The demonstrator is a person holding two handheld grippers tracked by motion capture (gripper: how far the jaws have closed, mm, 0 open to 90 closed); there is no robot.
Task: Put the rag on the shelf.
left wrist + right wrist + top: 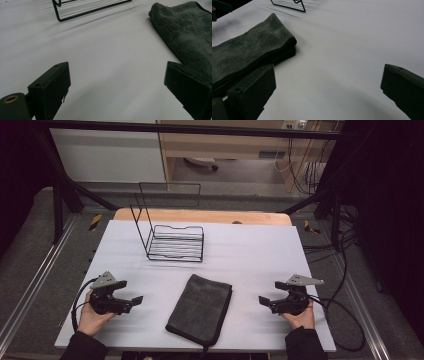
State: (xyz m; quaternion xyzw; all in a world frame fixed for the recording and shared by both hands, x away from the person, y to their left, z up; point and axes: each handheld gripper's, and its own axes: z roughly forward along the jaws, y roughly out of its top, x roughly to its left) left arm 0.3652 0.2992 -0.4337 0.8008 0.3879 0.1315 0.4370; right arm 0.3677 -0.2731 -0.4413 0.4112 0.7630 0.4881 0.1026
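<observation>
We see the folded grey towel (200, 309) lying flat on the white tabletop (250, 250), near its front edge and roughly midway between our two hands, with its long side running slightly aslant from front left to back right. Our left gripper (134, 301) rests low over the tabletop to the towel's left, pointing toward it but apart from it; in the left gripper view its fingers (50, 87) stand wide apart with only bare tabletop between them, and the towel (185, 32) lies ahead toward the right. Our right gripper (264, 301) sits to the towel's right, also aimed inward and not touching the cloth; in the right gripper view its fingers (252, 92) are spread wide with nothing between them, and the towel (249, 52) stretches off to the left, its folded edge showing two layers. Behind the towel, farther back on the tabletop, stands a black wire rack (172, 237) with a tall upright back frame, well apart from the towel and from both grippers. We hold each gripper in one hand (92, 317), sleeves showing at the bottom edge.
</observation>
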